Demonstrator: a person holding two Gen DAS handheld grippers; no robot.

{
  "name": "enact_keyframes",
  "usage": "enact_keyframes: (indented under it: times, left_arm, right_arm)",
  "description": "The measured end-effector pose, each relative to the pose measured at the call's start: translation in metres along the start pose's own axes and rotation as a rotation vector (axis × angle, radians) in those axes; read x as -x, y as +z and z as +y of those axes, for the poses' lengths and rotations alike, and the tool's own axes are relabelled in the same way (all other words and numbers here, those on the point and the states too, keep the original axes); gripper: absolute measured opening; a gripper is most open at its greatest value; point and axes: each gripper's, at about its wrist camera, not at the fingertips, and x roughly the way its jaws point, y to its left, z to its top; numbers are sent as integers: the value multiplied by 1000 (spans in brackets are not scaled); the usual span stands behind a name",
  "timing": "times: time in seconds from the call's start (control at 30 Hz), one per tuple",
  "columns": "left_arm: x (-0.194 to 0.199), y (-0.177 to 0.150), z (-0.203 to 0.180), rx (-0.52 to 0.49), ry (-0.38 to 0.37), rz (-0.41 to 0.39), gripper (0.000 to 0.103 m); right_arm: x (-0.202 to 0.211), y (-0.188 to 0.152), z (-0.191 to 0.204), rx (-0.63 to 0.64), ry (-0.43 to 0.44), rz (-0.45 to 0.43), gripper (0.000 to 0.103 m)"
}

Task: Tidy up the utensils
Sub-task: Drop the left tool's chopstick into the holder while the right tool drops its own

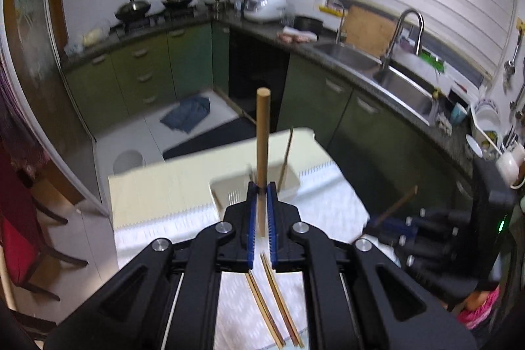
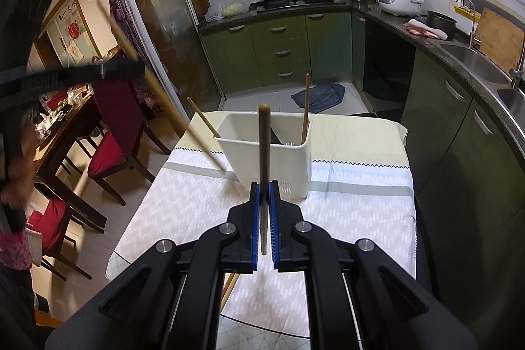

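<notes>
Pale wood, round in section and flat at the tip: one such chopstick (image 1: 263, 146) stands upright, clamped between the blue-padded fingers of the left gripper (image 1: 262, 187), and a second wooden chopstick (image 2: 264, 159) is pinched the same way in the right gripper (image 2: 264, 186). Both are held above the worktop (image 2: 183, 205), which is covered with a white patterned cloth, just in front of the white plastic rectangular utensil holder (image 2: 262, 159). The right wrist view shows the holder sharply, with one thin chopstick (image 2: 305, 107) leaning in its right corner and another (image 2: 205, 133) slanting at its left side. Only the left wrist view shows a pair of chopsticks (image 1: 275, 304) lying flat on the cloth beneath the gripper; the holder there is blurred.
</notes>
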Motion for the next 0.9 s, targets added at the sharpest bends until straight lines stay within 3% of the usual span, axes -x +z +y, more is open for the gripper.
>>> enact_keyframes:
  times: [0.13, 0.37, 0.83, 0.9]
  left_arm:
    - [2, 24, -3, -10, 51, -51, 6]
    - [-33, 43, 6, 14, 86, -54, 6]
    - [-117, 8, 26, 43, 100, 70, 7]
    - [-125, 0, 28, 46, 101, 85, 14]
  right_arm:
    - [-1, -1, -5, -2, -1, 5, 6]
    - [-2, -2, -10, -12, -2, 8, 6]
    - [10, -4, -14, -17, -16, -16, 6]
    - [13, -3, -13, -16, -20, -22, 6]
